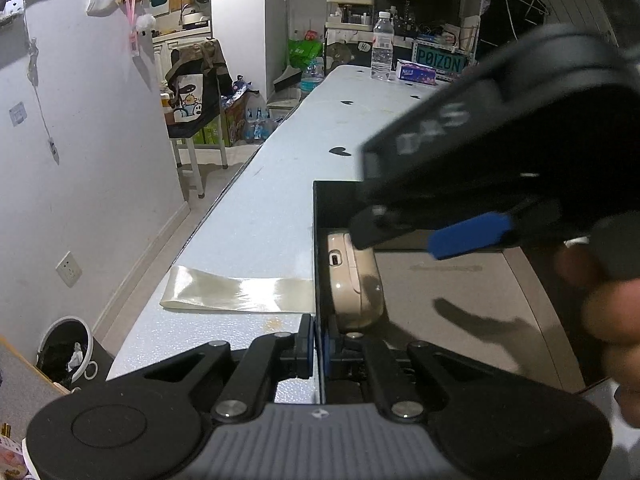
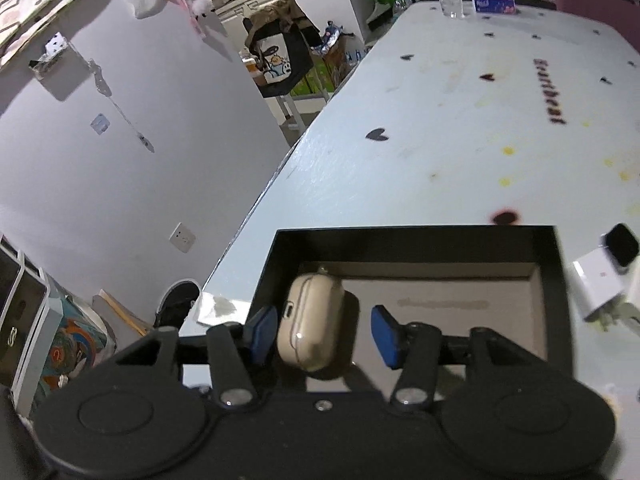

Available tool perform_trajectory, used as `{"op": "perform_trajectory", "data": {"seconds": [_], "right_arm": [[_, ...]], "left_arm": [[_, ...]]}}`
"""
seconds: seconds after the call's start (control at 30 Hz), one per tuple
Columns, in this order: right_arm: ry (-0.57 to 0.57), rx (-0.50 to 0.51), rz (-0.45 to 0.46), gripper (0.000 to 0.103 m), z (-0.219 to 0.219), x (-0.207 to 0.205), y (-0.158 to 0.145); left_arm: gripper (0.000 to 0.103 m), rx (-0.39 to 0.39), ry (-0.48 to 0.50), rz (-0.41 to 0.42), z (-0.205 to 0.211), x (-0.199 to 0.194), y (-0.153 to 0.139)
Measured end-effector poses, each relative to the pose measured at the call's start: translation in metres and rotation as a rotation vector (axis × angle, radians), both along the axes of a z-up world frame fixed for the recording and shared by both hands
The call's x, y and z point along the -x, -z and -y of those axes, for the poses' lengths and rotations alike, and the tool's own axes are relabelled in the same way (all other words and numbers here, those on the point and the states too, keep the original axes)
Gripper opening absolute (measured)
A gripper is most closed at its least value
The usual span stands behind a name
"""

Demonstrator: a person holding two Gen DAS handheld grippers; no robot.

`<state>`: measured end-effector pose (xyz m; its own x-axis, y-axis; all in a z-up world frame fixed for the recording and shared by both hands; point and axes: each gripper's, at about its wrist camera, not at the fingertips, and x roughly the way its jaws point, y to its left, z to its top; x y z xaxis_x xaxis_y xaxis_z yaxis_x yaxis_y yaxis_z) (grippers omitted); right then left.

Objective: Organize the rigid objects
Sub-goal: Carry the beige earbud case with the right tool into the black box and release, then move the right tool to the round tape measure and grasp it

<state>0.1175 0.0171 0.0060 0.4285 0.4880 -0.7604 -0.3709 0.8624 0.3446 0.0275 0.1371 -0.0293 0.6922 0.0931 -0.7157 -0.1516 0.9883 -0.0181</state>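
Left tongs [image 1: 316, 346] pinch box wall [image 1: 316, 248]; right tongs [image 2: 324, 334] gape around earbud case [image 2: 312, 326].

A: What is the left gripper [image 1: 316, 350] doing?
B: Its blue pads are clamped on the black box's [image 1: 317, 240] left wall.
A: And inside the box?
B: A beige earbud case [image 1: 356, 284] lies against that wall. The right gripper [image 1: 432, 230] hangs over it, one blue pad showing, with a blurred hand [image 1: 600, 300] behind it.
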Motion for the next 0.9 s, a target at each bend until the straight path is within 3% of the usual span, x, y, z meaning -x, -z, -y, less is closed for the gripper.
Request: {"op": "perform_trajectory", "data": {"seconds": [0.4, 0.6, 0.73, 0.9], "right_arm": [[0.003, 0.039, 0.134, 0.061, 0.043, 0.040, -0.026], [0.027, 0.064, 0.193, 0.071, 0.057, 0.055, -0.029], [0.061, 0.060, 0.229, 0.086, 0.065, 0.063, -0.030], [0.109, 0.041, 0.239, 0.093, 0.076, 0.066, -0.029]], "left_arm": [[0.005, 0.003, -0.002, -0.007, -0.001, -0.001, 0.001], [0.005, 0.000, -0.001, -0.009, -0.001, -0.001, 0.001], [0.005, -0.001, -0.001, -0.010, -0.001, -0.001, 0.001], [0.005, -0.001, -0.008, -0.014, 0.001, -0.001, 0.002]]}}
